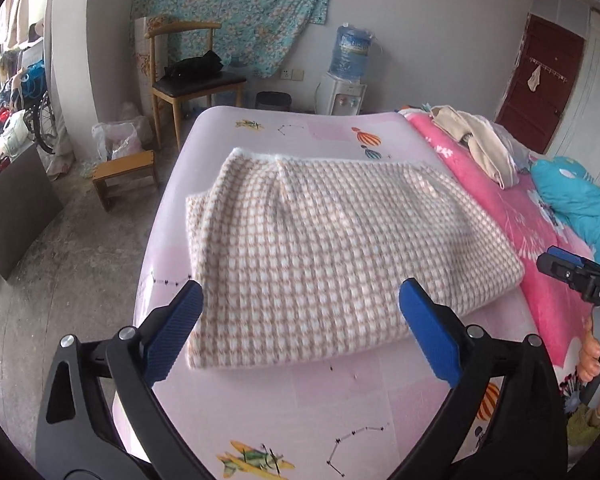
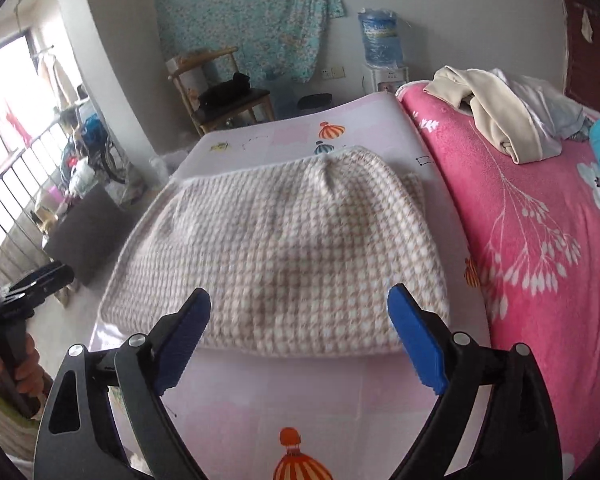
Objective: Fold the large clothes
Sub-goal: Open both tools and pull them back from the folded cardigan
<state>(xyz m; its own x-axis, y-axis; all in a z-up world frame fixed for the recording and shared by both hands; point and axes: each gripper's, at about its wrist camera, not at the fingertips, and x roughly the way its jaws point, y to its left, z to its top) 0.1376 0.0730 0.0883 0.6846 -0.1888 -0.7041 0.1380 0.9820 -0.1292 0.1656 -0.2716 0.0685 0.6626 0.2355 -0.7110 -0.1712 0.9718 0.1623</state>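
Note:
A folded beige-and-white checked garment [image 1: 320, 248] lies flat on the pale pink bed sheet [image 1: 340, 412]; the right wrist view shows the same garment [image 2: 284, 256]. My left gripper [image 1: 300, 300] hovers over its near edge, blue pads spread wide, nothing between them. My right gripper [image 2: 300, 308] hangs likewise above the near edge, open and empty. The right gripper [image 1: 572, 276] also shows at the right edge of the left wrist view, held by a hand [image 1: 592, 356]. In the right wrist view the left gripper [image 2: 36, 284] appears at the far left.
A pink floral blanket [image 2: 540, 240] covers the bed's right side, with a heap of cream and white clothes [image 2: 500, 120] and a turquoise item [image 1: 580, 204]. On the floor stand a wooden chair [image 1: 188, 80], small stool [image 1: 128, 172], water dispenser [image 1: 346, 80] and dark board [image 1: 16, 208].

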